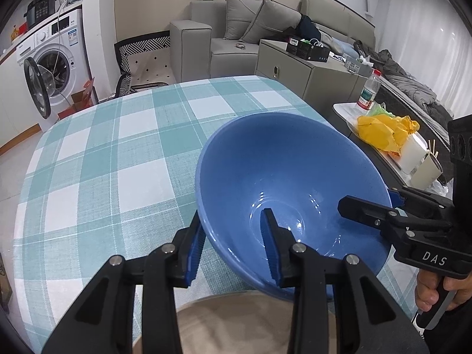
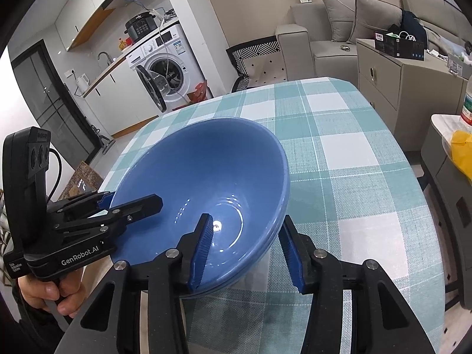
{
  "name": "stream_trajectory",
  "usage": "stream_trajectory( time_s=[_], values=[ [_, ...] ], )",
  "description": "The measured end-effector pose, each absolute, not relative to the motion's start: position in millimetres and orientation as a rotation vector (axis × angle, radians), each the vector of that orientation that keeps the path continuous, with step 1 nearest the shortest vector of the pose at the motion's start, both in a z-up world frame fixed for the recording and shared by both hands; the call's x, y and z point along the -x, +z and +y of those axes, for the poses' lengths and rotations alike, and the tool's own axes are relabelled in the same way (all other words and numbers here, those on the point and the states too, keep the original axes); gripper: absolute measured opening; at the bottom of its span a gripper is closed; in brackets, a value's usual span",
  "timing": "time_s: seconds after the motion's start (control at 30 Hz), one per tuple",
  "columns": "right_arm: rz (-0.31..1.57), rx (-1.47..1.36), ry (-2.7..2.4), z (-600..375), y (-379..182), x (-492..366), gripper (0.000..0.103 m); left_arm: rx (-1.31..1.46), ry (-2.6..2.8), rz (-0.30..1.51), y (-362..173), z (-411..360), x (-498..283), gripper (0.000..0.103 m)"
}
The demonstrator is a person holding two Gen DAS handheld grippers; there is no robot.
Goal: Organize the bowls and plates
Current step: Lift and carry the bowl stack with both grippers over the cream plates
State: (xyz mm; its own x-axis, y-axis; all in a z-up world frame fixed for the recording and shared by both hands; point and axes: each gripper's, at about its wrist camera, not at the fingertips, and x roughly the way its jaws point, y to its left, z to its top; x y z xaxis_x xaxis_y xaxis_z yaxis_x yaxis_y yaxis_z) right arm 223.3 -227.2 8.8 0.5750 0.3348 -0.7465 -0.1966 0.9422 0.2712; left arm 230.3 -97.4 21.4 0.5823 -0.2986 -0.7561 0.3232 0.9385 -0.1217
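The table [image 1: 118, 153], under a teal-and-white checked cloth, carries a blue bowl [image 1: 283, 177] at its near edge. The left gripper [image 1: 233, 247] and the right gripper [image 2: 244, 250] each straddle the rim, jaws partly open, one finger inside, one outside.

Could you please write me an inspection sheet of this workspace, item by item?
Surface: table under a teal-and-white checked cloth.
Job's things: one blue bowl, tilted; a second rim line in the right wrist view hints at a stack, cannot tell.
Clutter: nothing seen on the cloth.
Grippers: left gripper and right gripper each straddle the bowl's rim, jaws apart; contact cannot be judged.
Cables: a black lead on the left gripper's camera.
Surroundings: washing machine with its door open, grey sofa, side table with a yellow bag.
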Motion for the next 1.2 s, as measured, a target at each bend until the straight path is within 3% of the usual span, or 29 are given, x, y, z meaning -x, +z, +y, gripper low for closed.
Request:
stream_trajectory(
  time_s=[1.2],
  values=[
    [0.777, -0.104, 0.35, -215.8, 81.2, -167.3, 0.047, -0.027, -0.341, 0.735, 84.4, -88.1, -176.8, 0.036]
  ],
)
